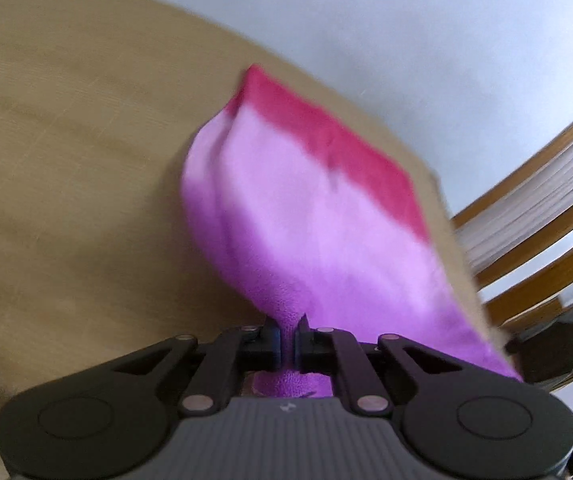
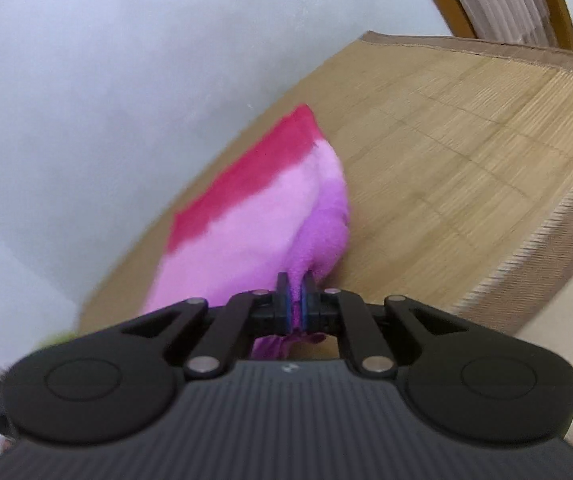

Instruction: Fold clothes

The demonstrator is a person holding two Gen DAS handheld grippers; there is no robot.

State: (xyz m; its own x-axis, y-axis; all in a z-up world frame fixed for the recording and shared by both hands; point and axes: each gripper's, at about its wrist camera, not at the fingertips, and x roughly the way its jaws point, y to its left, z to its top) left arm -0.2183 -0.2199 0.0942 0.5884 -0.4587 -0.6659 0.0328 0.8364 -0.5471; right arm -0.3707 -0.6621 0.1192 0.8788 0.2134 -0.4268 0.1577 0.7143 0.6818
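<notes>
Left gripper (image 1: 288,326) clamped on purple end of cloth (image 1: 306,208); right gripper (image 2: 297,295) clamped on same cloth (image 2: 246,216). Cloth at frame centre, stretching up toward red edge, over woven mat (image 1: 66,160). Chair (image 1: 542,216) right edge.

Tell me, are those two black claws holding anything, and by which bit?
Yes. Both grip the same pink and purple cloth: the left gripper and the right gripper each pinch its purple end, at opposite sides.
</notes>
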